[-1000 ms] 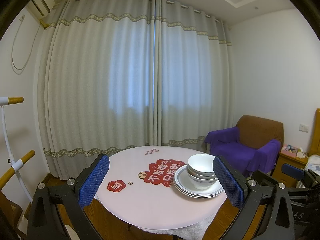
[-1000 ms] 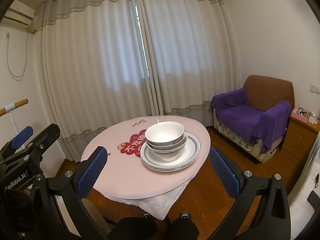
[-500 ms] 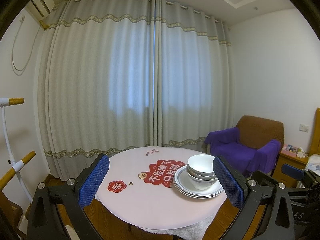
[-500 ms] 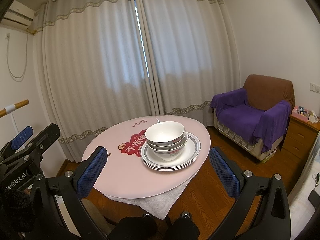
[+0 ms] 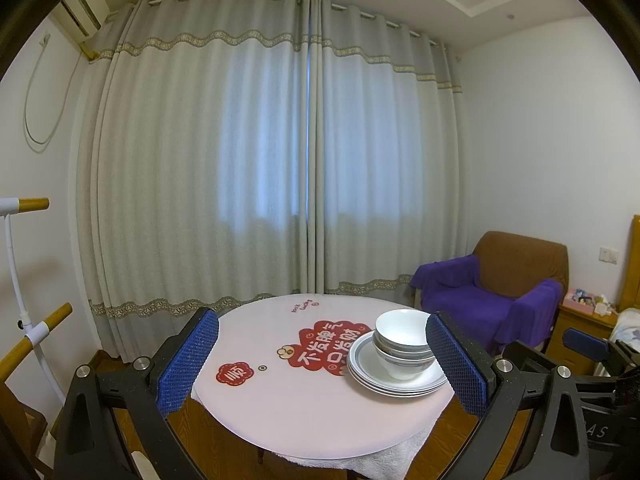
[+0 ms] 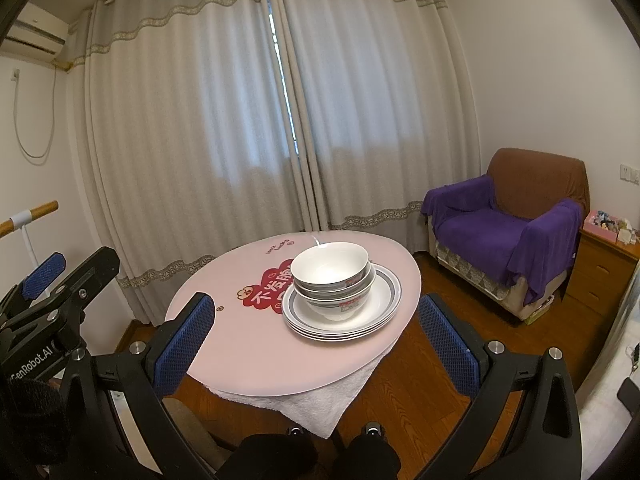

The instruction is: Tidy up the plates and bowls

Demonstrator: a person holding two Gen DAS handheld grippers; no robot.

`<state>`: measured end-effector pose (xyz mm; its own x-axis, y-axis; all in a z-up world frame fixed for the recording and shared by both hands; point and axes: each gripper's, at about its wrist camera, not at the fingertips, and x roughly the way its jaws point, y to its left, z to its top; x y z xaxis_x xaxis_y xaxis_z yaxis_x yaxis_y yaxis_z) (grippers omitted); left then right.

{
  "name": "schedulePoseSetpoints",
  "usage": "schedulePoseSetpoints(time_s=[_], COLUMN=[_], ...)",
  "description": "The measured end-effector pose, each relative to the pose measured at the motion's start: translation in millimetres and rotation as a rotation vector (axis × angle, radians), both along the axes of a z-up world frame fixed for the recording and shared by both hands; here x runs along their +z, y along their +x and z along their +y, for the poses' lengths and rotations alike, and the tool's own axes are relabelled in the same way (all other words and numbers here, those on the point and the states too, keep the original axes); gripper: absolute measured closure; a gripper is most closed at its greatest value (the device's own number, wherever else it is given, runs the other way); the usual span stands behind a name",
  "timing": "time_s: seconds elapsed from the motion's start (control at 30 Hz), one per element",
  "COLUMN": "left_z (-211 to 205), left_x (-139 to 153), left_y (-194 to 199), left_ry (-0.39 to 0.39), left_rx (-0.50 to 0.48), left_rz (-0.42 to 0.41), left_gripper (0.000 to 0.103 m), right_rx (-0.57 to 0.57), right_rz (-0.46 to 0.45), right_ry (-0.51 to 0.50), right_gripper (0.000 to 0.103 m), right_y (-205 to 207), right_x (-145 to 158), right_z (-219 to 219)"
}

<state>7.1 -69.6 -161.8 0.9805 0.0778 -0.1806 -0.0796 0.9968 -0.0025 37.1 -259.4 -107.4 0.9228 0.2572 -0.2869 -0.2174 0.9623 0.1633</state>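
A stack of white bowls (image 5: 402, 338) (image 6: 330, 270) sits nested on a stack of grey-rimmed plates (image 5: 400, 386) (image 6: 372, 312), on the right side of a round pink table (image 5: 300, 400) (image 6: 240, 352). My left gripper (image 5: 322, 360) is open and empty, held back from the table's near edge, its right pad beside the stack in the left wrist view. My right gripper (image 6: 316, 344) is also open and empty, hovering short of the table with the stack ahead between its fingers.
A brown armchair with a purple throw (image 5: 480, 304) (image 6: 500, 232) stands right of the table, a wooden nightstand (image 6: 604, 264) beyond it. A white rack with wooden handles (image 5: 24, 340) stands at the left. Curtains cover the far wall. A white towel (image 6: 328, 400) hangs under the tabletop.
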Motion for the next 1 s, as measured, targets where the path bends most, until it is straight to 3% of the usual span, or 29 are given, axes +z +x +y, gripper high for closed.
schedulePoseSetpoints(time_s=[1.0], left_z=[-1.5], left_x=[-5.6], left_y=[0.1], left_ry=[0.004], left_rx=[0.005], left_rz=[-0.012], left_gripper=[0.001], right_rx=[-0.001], right_rz=[0.001], right_ry=[0.002], right_gripper=[0.0], right_y=[-1.0], right_x=[0.9], right_z=[0.0])
